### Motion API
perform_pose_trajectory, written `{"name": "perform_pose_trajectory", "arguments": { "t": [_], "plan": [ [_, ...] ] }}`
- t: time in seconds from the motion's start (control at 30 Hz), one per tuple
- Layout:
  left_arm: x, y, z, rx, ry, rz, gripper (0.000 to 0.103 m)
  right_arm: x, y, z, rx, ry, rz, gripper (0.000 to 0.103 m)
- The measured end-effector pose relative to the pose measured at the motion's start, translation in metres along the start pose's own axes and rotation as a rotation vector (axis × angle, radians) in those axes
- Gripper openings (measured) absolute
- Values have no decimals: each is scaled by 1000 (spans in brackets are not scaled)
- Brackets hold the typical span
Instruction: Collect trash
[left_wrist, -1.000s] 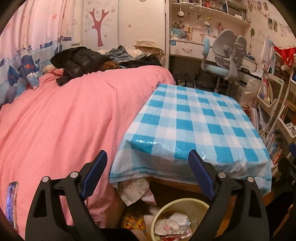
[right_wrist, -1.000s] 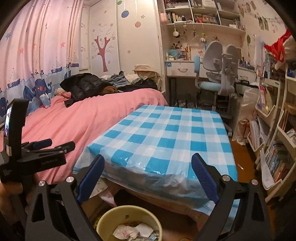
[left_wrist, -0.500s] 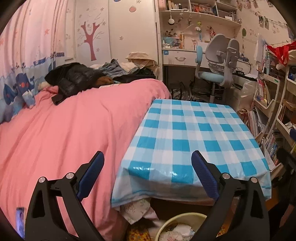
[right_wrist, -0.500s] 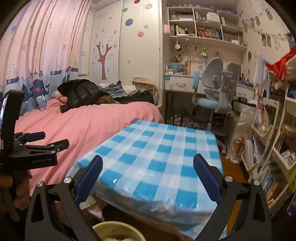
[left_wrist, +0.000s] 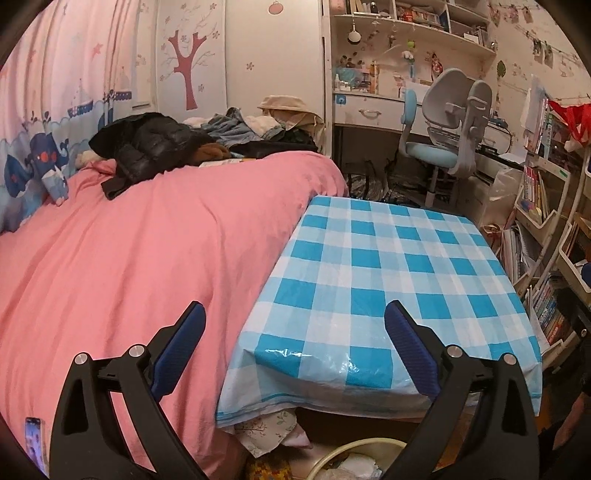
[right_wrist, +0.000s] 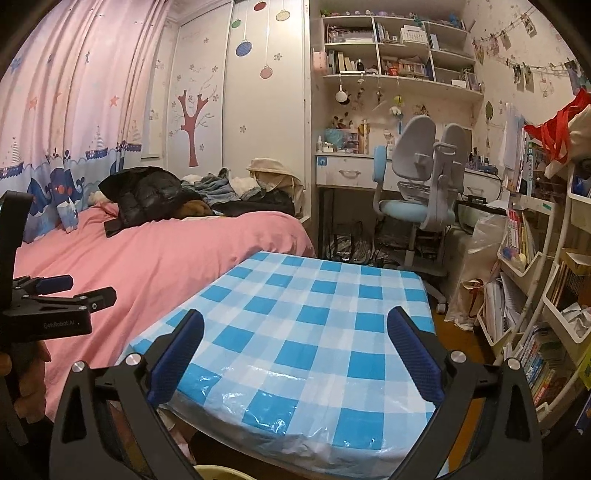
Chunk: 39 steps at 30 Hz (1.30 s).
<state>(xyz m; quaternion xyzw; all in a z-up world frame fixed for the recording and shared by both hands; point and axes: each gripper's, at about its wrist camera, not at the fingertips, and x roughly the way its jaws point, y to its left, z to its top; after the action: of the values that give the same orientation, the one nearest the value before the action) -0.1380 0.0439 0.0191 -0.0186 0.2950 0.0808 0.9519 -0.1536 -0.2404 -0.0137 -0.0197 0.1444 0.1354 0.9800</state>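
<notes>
So over at nine o'clock there's the bed (left_wrist: 155, 266) with its pink cover and a black jacket (left_wrist: 147, 147) dumped up at the far end. Left gripper (left_wrist: 295, 347) is spread wide, nothing between its blue fingers (left_wrist: 177, 350). The trash bin (left_wrist: 354, 461) with crumpled paper in it sits at six o'clock, right under and between those fingers, below the near edge of the blue checked table (left_wrist: 388, 266). Right gripper (right_wrist: 295, 350) is wide and empty too, hanging over the table's near edge, with just a sliver of bin rim at six o'clock. Desk chair (right_wrist: 424, 177) is off at one o'clock.
</notes>
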Motion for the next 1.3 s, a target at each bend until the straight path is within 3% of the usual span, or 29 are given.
{"name": "perform_pose_trajectory", "arguments": {
  "t": [0.8,1.1,1.2,1.3],
  "plan": [
    [-6,-5,-4,-16,-18,4,95,-6,-10,2,26,-11,-45,95],
    [6,-1,22,-69,-58,40,95,13,-19,16,32,-38,-80,95],
    [17,-6,19,-52,-17,23,95,20,-17,13,38,-17,-69,95],
    [19,-12,20,-20,-36,33,95,21,-14,12,20,-16,-65,95]
  ]
}}
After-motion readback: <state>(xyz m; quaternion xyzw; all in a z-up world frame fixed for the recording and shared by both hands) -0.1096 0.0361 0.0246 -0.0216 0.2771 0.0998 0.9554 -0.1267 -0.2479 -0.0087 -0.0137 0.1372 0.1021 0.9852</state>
